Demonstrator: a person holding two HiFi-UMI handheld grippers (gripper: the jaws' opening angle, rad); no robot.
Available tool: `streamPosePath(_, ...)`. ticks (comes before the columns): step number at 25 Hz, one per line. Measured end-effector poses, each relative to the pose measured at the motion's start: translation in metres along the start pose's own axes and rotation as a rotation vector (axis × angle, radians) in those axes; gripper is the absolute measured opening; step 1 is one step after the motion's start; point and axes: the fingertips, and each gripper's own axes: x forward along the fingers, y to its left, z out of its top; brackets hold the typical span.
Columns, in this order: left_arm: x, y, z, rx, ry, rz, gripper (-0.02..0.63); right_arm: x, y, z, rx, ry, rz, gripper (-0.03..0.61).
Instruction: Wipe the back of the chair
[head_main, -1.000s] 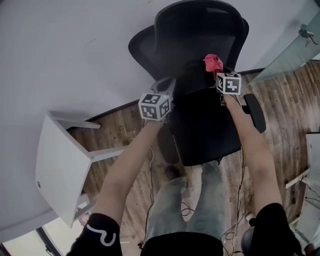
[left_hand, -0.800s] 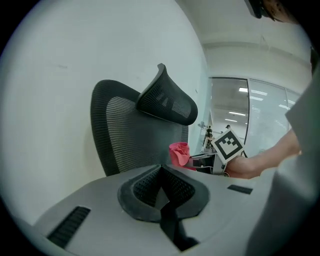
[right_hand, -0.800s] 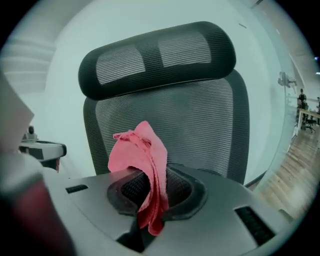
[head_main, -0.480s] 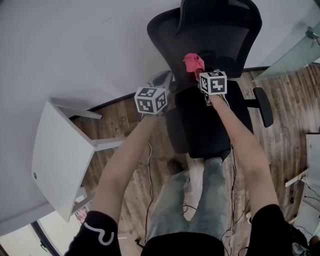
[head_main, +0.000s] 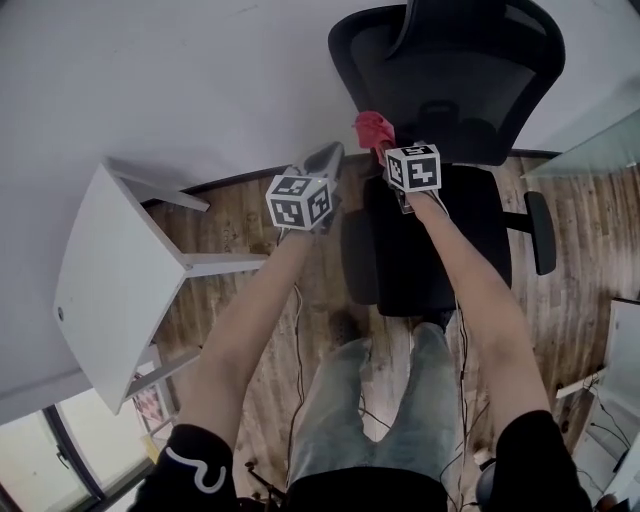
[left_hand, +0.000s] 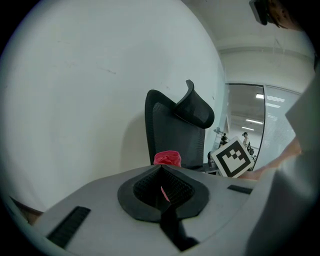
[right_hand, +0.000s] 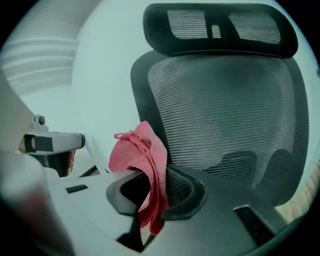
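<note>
Right gripper view, right claw (right_hand: 150, 197) clamped on pink cloth (right_hand: 136, 150), black mesh chair back (right_hand: 225, 115), left claw (left_hand: 162, 187) together

Left gripper (left_hand: 161, 171) closed, empty — right gripper (right_hand: 152, 175) clamped on cloth (right_hand: 134, 150).

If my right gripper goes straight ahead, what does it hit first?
Probably the black mesh backrest of the office chair; the red cloth pinched in the right gripper would touch it before the jaws. The gap is hard to judge.
</note>
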Motion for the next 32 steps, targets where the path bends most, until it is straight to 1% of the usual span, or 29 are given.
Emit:
streamPosePath(4,-0.001,0.001,-0.009,-0.015,-0.013,0.020,0.025,0.016,0.003,-0.009,-0.010,0.001,0.017,0.078)
streamPosePath(8,0.002,-0.001,-0.021,-0.003,-0.005,0.029,0.025,0.020,-0.006,-0.009,-0.012,-0.019,0.021,0.080)
streamPosePath(11,0.009,-0.005,-0.025,-0.013,-0.003,0.047,0.025,0.015,-0.017,-0.008,-0.033,-0.024,0.027,0.080)
streamPosePath(18,0.047,-0.049,-0.014,0.006,-0.021,0.008,0.025,-0.007,-0.083,-0.007,-0.033,-0.028,-0.020,0.081)
streamPosePath(25,0.084,-0.089,-0.014,0.018,-0.006,-0.023,0.025,-0.036,-0.143,-0.009,-0.023,-0.030,-0.045,0.083)
streamPosePath(28,0.099,-0.105,-0.013,0.020,0.004,-0.042,0.025,-0.051,-0.175,-0.012,-0.001,-0.032,-0.087,0.081)
streamPosePath(32,0.119,-0.128,-0.012,0.042,0.014,-0.070,0.025,-0.072,-0.229,-0.016,0.047,-0.038,-0.158,0.081)
